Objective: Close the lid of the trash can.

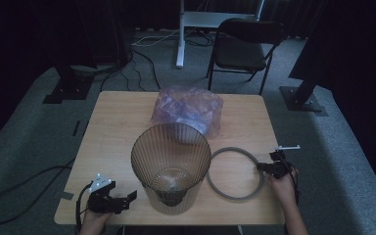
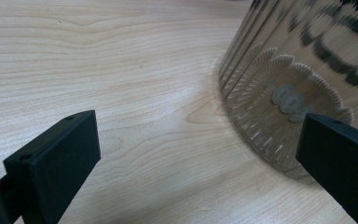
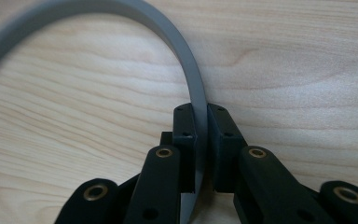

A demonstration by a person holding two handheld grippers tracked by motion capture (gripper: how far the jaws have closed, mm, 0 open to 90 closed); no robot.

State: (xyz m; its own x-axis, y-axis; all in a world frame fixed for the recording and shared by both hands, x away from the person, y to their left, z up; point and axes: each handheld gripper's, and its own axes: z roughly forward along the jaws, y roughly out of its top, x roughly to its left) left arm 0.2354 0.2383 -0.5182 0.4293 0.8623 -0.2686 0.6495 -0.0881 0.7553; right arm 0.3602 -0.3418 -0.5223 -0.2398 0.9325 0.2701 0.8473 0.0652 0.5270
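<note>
Near the table's [image 1: 117, 112] front left corner the left gripper [image 1: 122, 199] rests, jaws apart, beside the ribbed bin [image 1: 170, 166] (probably clear plastic). By the right edge, the right gripper [image 3: 200, 140] clamps the grey ring [image 3: 186, 70], lying flat.

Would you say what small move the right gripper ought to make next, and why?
Probably lift the grey ring slightly off the table: the right gripper has its jaws clamped on the band, which lies flat beside the ribbed bin.

grey ring [image 3: 186, 70]: running out past the right gripper view's left edge | ribbed bin [image 2: 303, 70]: being cropped by the left gripper view's top and right edges
</note>
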